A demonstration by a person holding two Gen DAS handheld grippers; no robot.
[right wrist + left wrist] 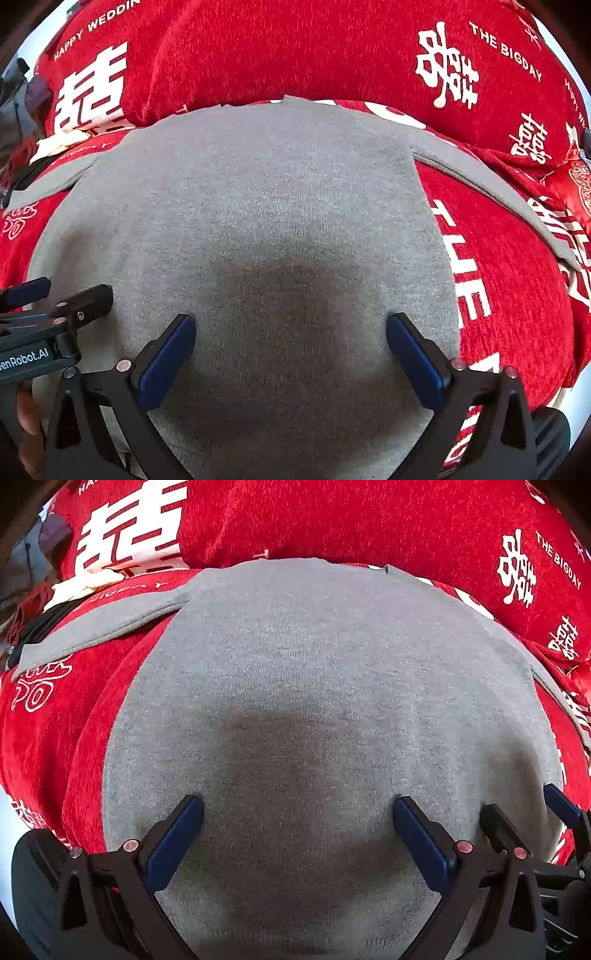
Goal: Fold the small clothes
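One grey top (314,701) lies flat, spread on a red cover (332,520) printed with white characters and "THE BIGDAY" text. Two sleeves show: one runs off to the left (99,624), one to the right (491,192); both ends are cut off or squashed by the fisheye. Two grippers, side by side over the near part of the top. Left gripper (297,816): jaws spread wide, nothing between them, tips look down at the fabric; can't tell if they touch. Right gripper (290,332): same, jaws spread, holding nothing. Each view catches the other gripper at its edge. Bottom hem is hidden under the gripper bodies. Clutter at far left (29,572) is too blurred to identify.
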